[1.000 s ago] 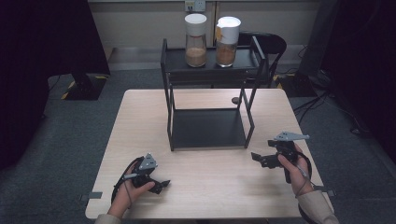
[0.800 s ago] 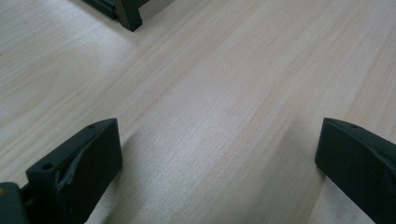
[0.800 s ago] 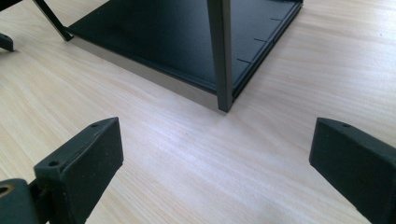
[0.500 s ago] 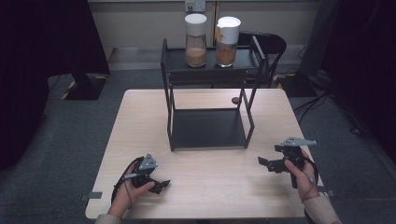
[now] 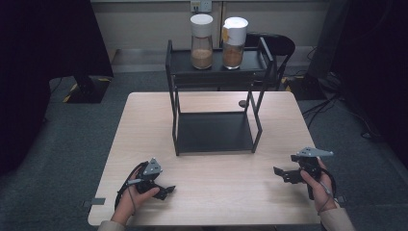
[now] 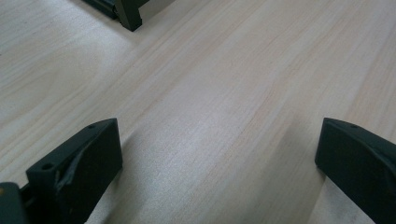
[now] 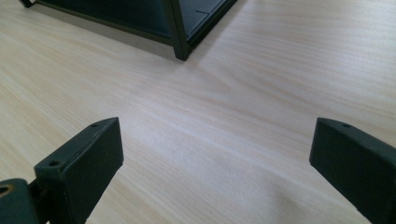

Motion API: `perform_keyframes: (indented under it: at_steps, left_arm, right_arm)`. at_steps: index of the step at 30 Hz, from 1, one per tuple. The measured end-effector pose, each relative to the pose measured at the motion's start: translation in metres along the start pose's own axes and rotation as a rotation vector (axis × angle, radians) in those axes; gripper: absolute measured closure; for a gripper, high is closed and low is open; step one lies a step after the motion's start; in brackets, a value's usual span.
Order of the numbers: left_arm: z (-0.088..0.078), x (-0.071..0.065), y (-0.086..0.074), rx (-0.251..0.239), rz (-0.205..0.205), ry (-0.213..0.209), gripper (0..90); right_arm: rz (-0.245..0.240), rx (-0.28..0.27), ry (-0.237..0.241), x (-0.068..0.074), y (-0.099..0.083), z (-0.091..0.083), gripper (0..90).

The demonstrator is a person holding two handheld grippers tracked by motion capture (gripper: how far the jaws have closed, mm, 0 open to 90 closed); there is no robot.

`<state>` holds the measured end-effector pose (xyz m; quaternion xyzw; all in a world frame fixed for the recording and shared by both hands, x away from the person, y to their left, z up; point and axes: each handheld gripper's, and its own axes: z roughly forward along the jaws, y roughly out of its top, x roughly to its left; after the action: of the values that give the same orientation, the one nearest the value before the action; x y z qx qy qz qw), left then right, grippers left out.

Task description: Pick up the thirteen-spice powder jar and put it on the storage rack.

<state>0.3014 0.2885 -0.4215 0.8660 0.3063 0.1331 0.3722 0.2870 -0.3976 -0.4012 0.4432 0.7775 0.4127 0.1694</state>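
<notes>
Both tongs low over the near edge of the pale wood worktop [image 5: 211, 192], well apart from each other. Left tongs [image 5: 166, 191] resting on or just above the surface, jaws spread wide, nothing between them but bare wood grain. Right tongs [image 5: 281, 174] likewise gaping, empty, nose toward the near right leg of the black two-tier rack [image 5: 214, 132]. Rack stands mid-worktop; its lower tray is bare. On its top shelf, side by side, two clear jars of brown granules: the left jar [image 5: 201, 35] and the right jar [image 5: 234, 36], both white-lidded, well beyond either hand. Likely risk: jars sit high on a narrow shelf, so a reach that clips the rack's top rail or posts could rock it and topple a jar. Glass or smooth plastic may also slip in wide jaws closed off-centre. Right jar carries a small yellowish tag near the lid; no writing legible. No brand readable anywhere.
</notes>
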Motion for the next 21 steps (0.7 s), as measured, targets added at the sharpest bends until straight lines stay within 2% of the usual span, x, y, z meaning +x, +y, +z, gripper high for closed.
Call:
perform_keyframes:
  at_steps: [15,21]
  left_arm:
    - [0.000,0.000,0.000,0.000,0.000,0.000,0.0]
    - [0.000,0.000,0.000,0.000,0.000,0.000,0.0]
  right_arm:
    - [-0.048,0.056,-0.052,-0.002,-0.017,-0.008,1.6]
    - [-0.125,0.099,-0.070,0.001,-0.018,-0.007,1.6]
